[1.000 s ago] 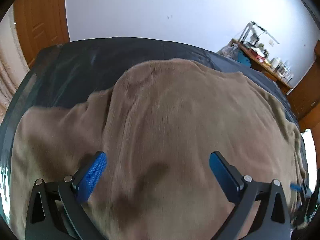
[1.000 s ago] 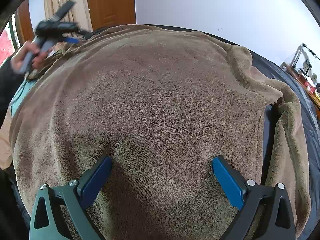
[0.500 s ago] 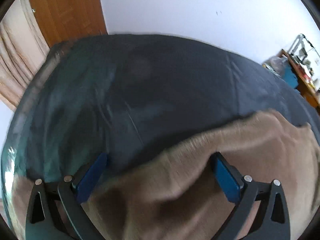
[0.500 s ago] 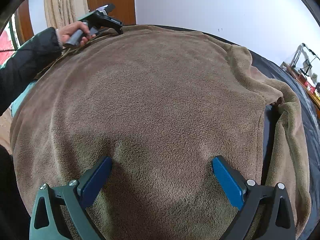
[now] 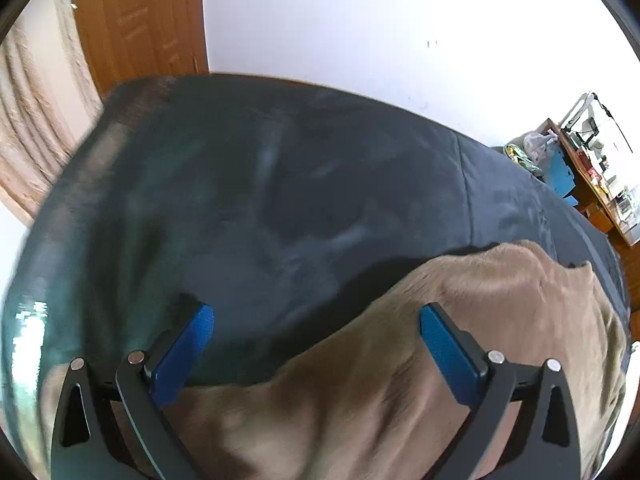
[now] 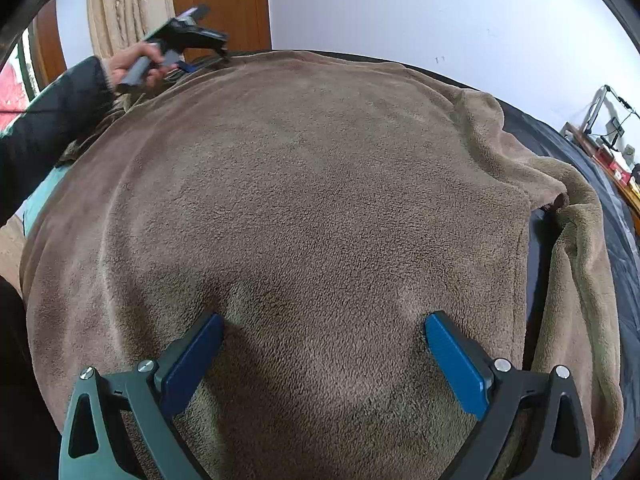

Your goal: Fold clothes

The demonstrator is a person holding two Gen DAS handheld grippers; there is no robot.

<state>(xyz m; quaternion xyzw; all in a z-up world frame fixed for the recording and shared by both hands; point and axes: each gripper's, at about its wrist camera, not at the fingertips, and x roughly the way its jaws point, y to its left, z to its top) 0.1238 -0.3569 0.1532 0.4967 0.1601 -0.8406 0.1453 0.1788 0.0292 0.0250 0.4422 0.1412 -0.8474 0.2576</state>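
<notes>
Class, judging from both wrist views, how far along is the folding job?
Done: nothing clearly; the brown fleece lies spread across the dark sheet, no neat fold visible. In hand: left gripper open at its far edge; right gripper open above the middle. Left: gripping and every fold.

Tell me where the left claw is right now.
In the right wrist view the left claw is top left, at the fleece's far left edge, held by a hand before the wooden door.
</notes>
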